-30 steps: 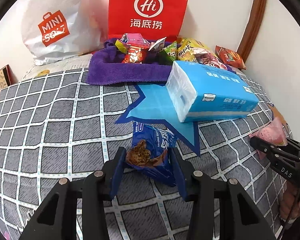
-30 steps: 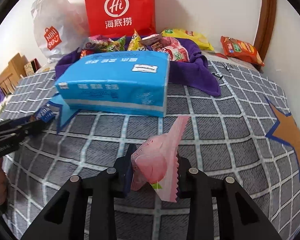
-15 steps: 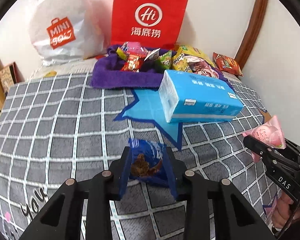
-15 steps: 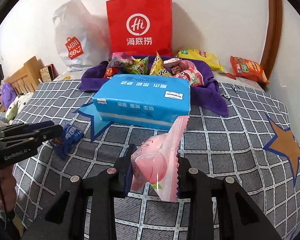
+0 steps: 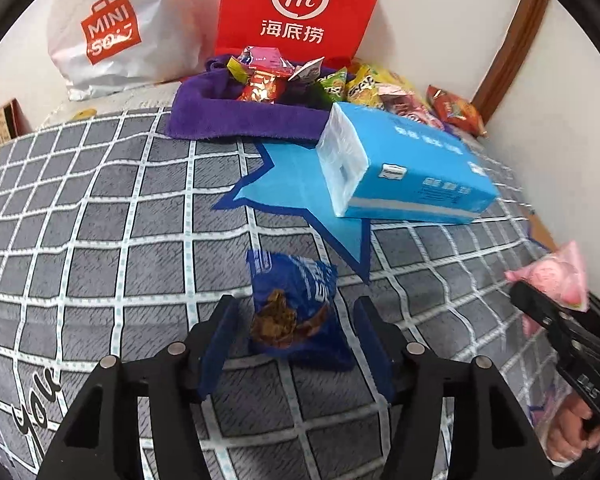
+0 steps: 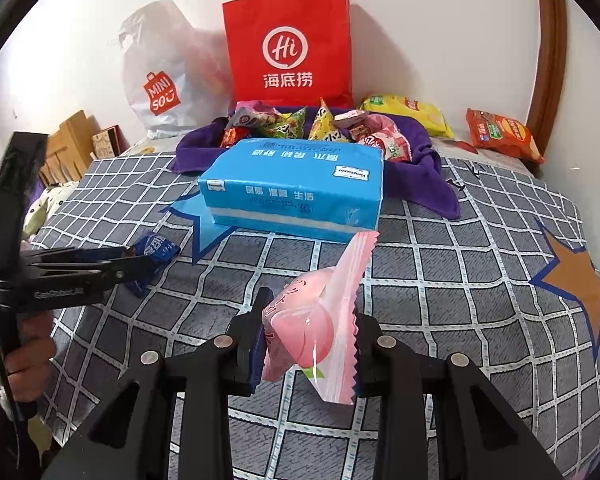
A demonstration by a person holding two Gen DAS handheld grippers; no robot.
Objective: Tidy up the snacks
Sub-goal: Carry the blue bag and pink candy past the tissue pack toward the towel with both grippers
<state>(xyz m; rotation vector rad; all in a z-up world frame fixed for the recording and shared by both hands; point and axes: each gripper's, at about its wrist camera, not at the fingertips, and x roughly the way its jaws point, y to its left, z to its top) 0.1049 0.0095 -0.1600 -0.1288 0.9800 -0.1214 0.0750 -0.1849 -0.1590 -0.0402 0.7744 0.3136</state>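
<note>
Your left gripper (image 5: pixel 296 332) has just spread its jaws: the dark blue cookie packet (image 5: pixel 294 306) that was pinched between them half a second ago now lies loose on the grey checked bedspread (image 5: pixel 100 220), long axis pointing away from you. It needs regrasping, I judge. Your right gripper (image 6: pixel 306 334) stays clamped on the pink peach-print packet (image 6: pixel 320 320), upright.

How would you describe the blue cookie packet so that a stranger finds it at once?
Find the big blue tissue pack on the grey checked bedcover. Just in front of it lies the blue cookie packet, between the open fingers of the left tool. It alone shows a brown cookie picture.
</note>
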